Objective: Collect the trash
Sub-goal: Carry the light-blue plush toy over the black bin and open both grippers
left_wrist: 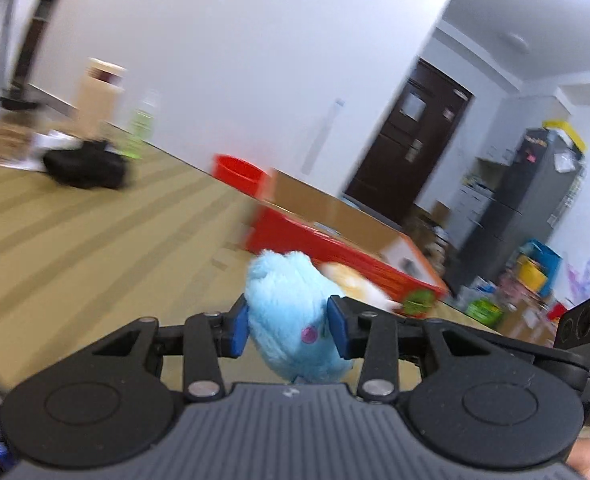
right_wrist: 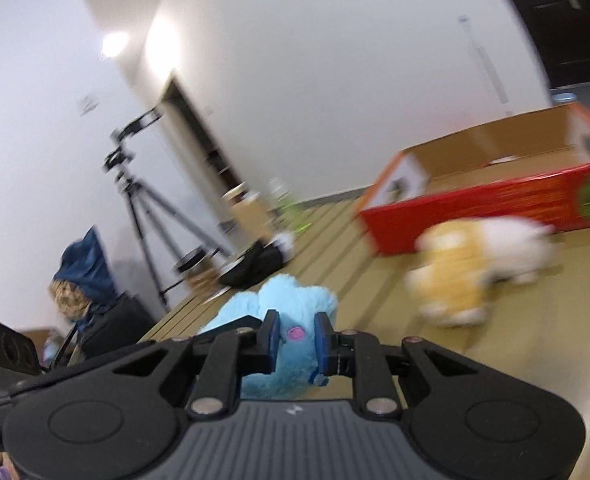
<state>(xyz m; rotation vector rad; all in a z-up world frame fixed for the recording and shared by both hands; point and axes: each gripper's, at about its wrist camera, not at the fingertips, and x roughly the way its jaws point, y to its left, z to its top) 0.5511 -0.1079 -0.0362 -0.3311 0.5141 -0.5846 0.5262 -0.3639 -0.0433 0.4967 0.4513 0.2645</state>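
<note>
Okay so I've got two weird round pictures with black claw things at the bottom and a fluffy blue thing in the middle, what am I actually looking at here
These are two wide-angle pictures, each from a camera fixed on a hand-held gripper, a black two-finger clamp that a person carries, one in each hand. One picture looks along the left gripper, the other along the right gripper. The blue pieces on each are its pads.

Both grippers are closed on the same fluffy light-blue plush toy, one on each side of it.

Below is a tan striped surface. On it sit a red cardboard box with its top open, an orange-and-white plush toy in front of the box, and a black bag farther off. Much of the picture is blurred, so finer detail is hard to make out.
</note>
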